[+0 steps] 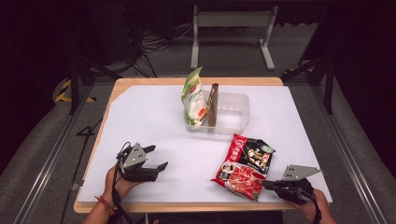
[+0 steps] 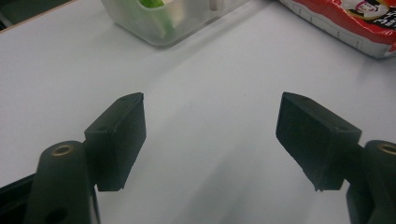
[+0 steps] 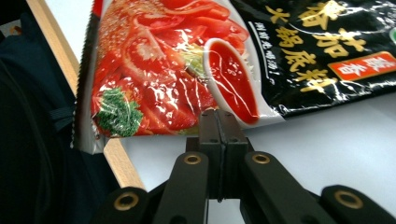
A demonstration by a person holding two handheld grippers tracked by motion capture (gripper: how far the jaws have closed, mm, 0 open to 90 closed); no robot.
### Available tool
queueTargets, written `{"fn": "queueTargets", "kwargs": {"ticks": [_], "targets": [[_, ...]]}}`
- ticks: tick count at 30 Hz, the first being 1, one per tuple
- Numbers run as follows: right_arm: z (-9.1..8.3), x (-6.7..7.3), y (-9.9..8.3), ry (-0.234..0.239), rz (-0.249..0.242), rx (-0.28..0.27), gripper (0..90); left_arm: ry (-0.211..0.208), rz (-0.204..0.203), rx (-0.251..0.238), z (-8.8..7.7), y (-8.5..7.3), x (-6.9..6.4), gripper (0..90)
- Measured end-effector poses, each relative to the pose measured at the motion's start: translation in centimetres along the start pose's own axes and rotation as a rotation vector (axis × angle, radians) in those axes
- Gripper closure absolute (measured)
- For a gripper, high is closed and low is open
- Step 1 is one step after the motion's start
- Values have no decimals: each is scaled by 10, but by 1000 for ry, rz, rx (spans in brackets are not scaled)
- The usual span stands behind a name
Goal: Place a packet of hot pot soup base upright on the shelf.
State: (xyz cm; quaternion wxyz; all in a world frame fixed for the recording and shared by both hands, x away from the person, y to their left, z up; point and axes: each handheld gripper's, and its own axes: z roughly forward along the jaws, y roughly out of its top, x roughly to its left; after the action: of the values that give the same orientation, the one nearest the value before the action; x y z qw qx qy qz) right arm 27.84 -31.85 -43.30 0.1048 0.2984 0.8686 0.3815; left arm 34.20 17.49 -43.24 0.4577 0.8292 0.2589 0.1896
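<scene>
Glossy red and black plastic soup-base packet [image 1: 245, 166] lies flat on the white-covered table [image 1: 154, 126]. The right hand-held gripper [image 3: 219, 116] has its jaws pressed together at the packet's near edge; whether film is caught between them I cannot tell. Any such thin hold could slip. Well away, the left hand-held gripper [image 2: 210, 135] hovers with jaws apart, empty. Beyond it stands a clear plastic tub [image 1: 236, 112] holding upright packets.

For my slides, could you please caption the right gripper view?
Closed right tongs meet the edge of a red-and-black food packet.
</scene>
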Motion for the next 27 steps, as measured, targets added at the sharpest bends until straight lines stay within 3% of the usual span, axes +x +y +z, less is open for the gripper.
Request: {"fn": "queueTargets", "kwargs": {"ticks": [14, 21, 24, 27], "targets": [[8, 10, 5, 16, -23, -7, 898, 3, 7, 2, 0, 0, 0, 251], [-2, 5, 9, -4, -29, -29, 767, 4, 6, 0, -1, 1, -1, 251], [-6, 0, 8, -32, -7, -60, 706, 8, 8, 1, 0, 0, -1, 250], [-11, -6, 9, -80, 26, -90, 584, 13, 13, 3, 0, 1, -2, 248]]}}
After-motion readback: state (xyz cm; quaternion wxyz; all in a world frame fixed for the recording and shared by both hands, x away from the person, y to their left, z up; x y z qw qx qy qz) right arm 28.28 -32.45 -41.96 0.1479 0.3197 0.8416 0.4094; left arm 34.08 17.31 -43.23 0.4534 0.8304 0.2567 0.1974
